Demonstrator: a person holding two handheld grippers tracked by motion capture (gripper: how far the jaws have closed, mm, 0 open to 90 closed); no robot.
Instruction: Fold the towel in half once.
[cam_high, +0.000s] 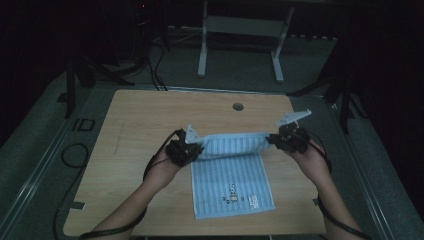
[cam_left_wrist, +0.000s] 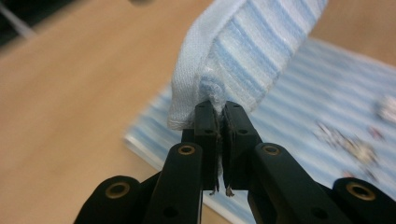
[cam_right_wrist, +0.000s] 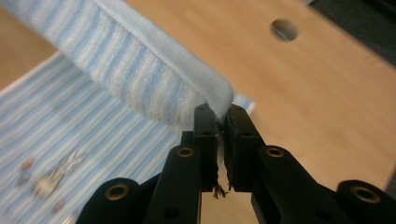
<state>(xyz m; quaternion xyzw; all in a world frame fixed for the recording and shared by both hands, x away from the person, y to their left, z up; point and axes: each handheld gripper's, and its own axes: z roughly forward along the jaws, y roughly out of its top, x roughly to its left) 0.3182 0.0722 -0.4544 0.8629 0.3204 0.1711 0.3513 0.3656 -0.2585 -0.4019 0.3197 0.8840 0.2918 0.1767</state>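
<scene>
A light blue striped towel (cam_high: 231, 185) with a small printed figure lies on the wooden table (cam_high: 150, 120), its near end flat. Its far edge is lifted and stretched between both grippers. My left gripper (cam_high: 192, 148) is shut on the towel's far left corner (cam_left_wrist: 233, 60), the cloth pinched between the black jaws. My right gripper (cam_high: 276, 140) is shut on the far right corner (cam_right_wrist: 154, 79). The lifted edge hangs a little above the flat part of the towel (cam_right_wrist: 70, 140).
A round cable hole (cam_high: 238, 106) sits near the table's far edge. Bare wood lies left and right of the towel. A white frame stand (cam_high: 240, 30) and black tripod legs (cam_high: 85, 75) stand on the floor beyond the table. Cables (cam_high: 75, 155) trail at the left.
</scene>
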